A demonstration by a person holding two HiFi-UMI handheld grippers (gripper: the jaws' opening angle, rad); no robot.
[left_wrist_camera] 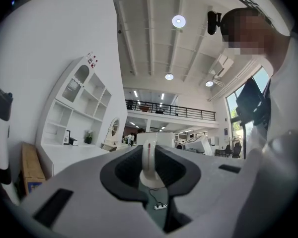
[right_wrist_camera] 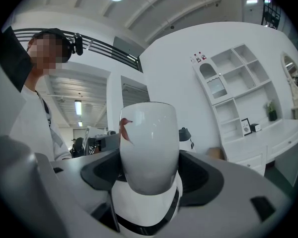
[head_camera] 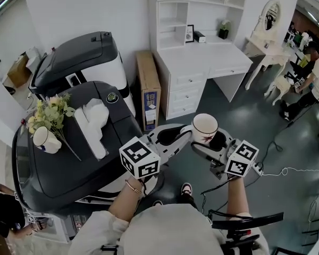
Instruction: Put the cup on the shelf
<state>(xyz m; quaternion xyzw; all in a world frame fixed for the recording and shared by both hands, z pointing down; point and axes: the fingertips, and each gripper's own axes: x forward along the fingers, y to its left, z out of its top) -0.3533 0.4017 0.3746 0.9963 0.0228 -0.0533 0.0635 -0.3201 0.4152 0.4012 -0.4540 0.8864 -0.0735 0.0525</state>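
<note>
My right tool [right_wrist_camera: 149,182] is clenched on the cup [right_wrist_camera: 149,148], whose white body stands upright between the jaws. My left tool [left_wrist_camera: 150,175] grips the cup's handle [left_wrist_camera: 148,162] from the other side. The cup hangs between both tools, above the floor [head_camera: 244,121] and well short of the shelf [head_camera: 173,23] over the white table [head_camera: 202,54].

There are two white ceramic cups [head_camera: 204,127] [head_camera: 45,140]. I count also one bouquet of pale yellow flowers [head_camera: 50,110], one brown cardboard box [head_camera: 148,81] and one white wooden desk [head_camera: 202,54].
</note>
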